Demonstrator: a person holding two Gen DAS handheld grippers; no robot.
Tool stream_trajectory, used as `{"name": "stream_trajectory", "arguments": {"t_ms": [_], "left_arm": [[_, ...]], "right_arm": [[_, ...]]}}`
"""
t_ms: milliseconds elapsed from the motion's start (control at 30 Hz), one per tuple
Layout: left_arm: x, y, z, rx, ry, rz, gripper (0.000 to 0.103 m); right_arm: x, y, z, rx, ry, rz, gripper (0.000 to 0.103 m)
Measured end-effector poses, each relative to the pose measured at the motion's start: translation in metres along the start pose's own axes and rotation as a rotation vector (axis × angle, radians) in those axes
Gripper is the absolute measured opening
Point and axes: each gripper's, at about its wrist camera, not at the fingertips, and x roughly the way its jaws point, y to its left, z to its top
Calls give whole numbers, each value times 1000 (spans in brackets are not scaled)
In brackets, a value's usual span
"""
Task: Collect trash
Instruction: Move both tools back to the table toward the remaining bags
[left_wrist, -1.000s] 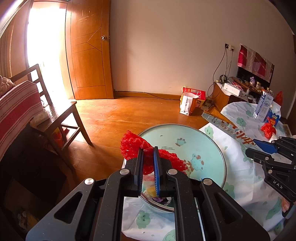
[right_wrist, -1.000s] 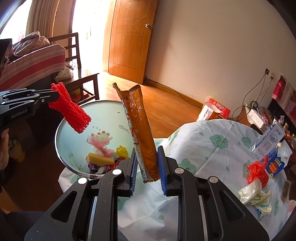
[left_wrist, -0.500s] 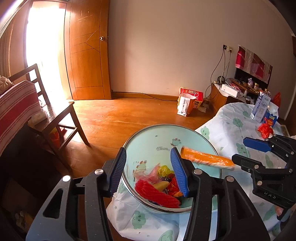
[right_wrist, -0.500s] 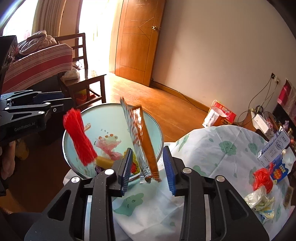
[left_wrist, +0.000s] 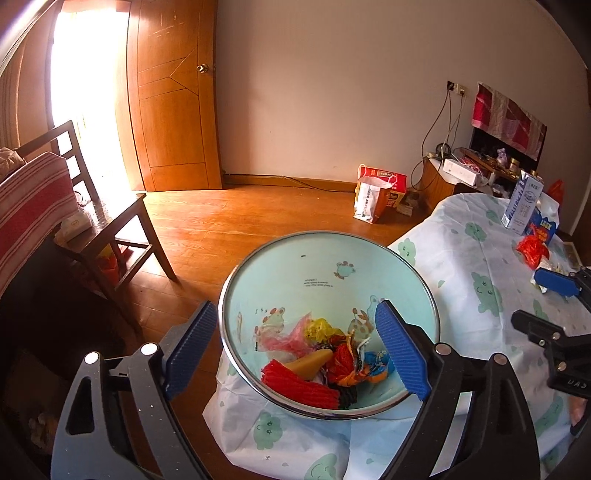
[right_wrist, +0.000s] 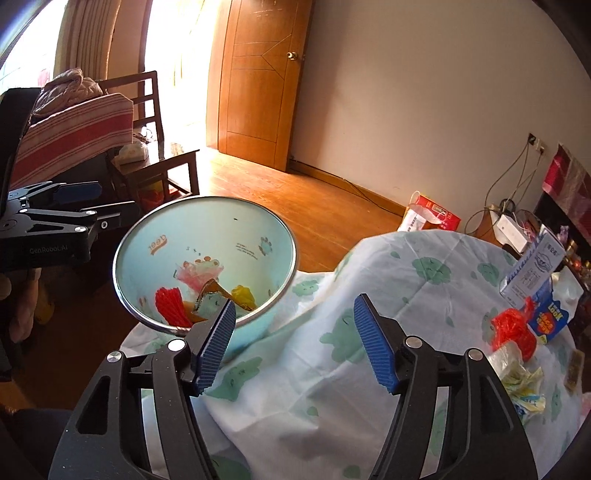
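Observation:
A pale blue cartoon-print bin (left_wrist: 325, 258) (right_wrist: 207, 229) stands at the table's left edge. In it lie a red mesh net (left_wrist: 301, 384) (right_wrist: 170, 302), an orange snack wrapper (right_wrist: 214, 295) and other coloured wrappers (left_wrist: 351, 358). My left gripper (left_wrist: 291, 350) is open and empty, over the bin's near rim. My right gripper (right_wrist: 291, 347) is open and empty, just right of the bin above the tablecloth. A red bag (right_wrist: 513, 328) (left_wrist: 532, 251) and crumpled wrappers (right_wrist: 517, 376) lie on the table at the right.
The table has a white cloth with green prints (right_wrist: 388, 302). A milk carton (right_wrist: 535, 269) and a blue box (right_wrist: 550, 317) stand at its far right. A wooden chair (left_wrist: 110, 229) and a striped cushion (left_wrist: 29, 206) are at the left. Shopping bags (left_wrist: 376, 195) sit on the floor.
My left gripper opened and dropped the red mesh net into the bin. My right gripper opened and dropped the orange wrapper into the bin, then drew back to the right.

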Motion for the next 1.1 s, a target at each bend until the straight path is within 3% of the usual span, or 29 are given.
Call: {"name": "stream_trajectory", "arguments": {"t_ms": [167,300,600,833,967,1033,1100], "left_arm": [[11,-35,-4,55,29,-51,86],[15,-72,0,94,31,-100,86],[23,-187,13,221,21,-233,86],[30,-281,19,330,39,-323,86],[45,-318,20,373,65,-339,85],[57,-330,19,390,89,-343,79],[68,-338,17,407,133,-361,56]], "right_arm": [[-25,-51,-29,96,15,-77,67],[-48,-116,-60,232,33,-208,68],[-104,-219,-140,456,54,-437,73],[-129,-263,-183,546,41,-492,76],[-137,-280,-197,589,27,-487,79],[-137,-284,-199,601,22,-481,79],[-136,-285,-200,609,19,-475,79]]}}
